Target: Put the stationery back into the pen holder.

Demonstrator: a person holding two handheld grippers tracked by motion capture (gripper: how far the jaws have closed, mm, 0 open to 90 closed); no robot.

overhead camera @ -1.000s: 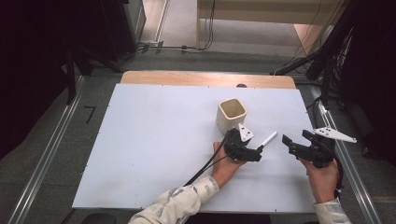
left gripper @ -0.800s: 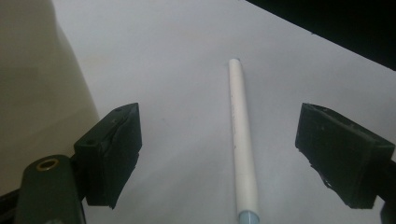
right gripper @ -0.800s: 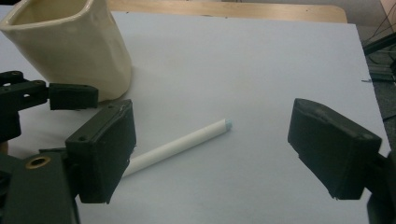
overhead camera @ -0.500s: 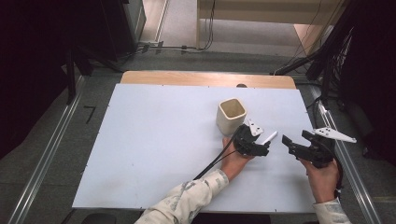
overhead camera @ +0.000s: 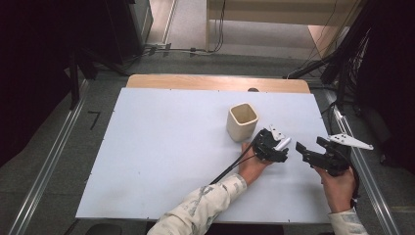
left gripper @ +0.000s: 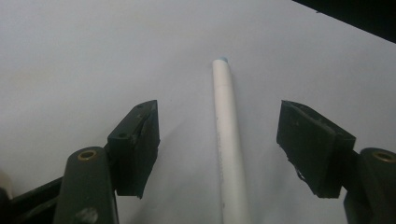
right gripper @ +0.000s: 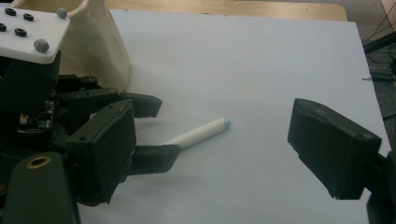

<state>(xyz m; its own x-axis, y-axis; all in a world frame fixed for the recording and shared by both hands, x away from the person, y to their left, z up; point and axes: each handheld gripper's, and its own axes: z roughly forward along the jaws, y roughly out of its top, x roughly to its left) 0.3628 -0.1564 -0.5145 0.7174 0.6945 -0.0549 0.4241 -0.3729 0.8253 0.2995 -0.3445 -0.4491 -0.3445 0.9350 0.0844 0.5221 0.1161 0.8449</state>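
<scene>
Moved rightward since the earlier frame, the left gripper (overhead camera: 283, 149) is set astride the white stick (left gripper: 229, 154) right of centre on the table (overhead camera: 161, 156); its jaws, just closing, aren't touching it. The right gripper (overhead camera: 303, 151) is held wide, empty. The cup (overhead camera: 242, 122) is seen upper-left of the stick.

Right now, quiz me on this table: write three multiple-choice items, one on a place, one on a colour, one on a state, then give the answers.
1. Where does the white pen lie?
A. inside the cup
B. flat on the table between the left tongs' jaws
C. on the floor

2. What colour is the cup?
A. cream
B. red
C. blue

3. How do the left tongs stand on the pen?
A. clamped on it and lifting it
B. jaws astride it, not touching
C. far from it

Answers: 1 B, the left gripper view shows the pen on the white table between both jaws. 2 A, its walls are cream. 3 B, gaps show on both sides of the pen, though the jaws have just been closing.
</scene>
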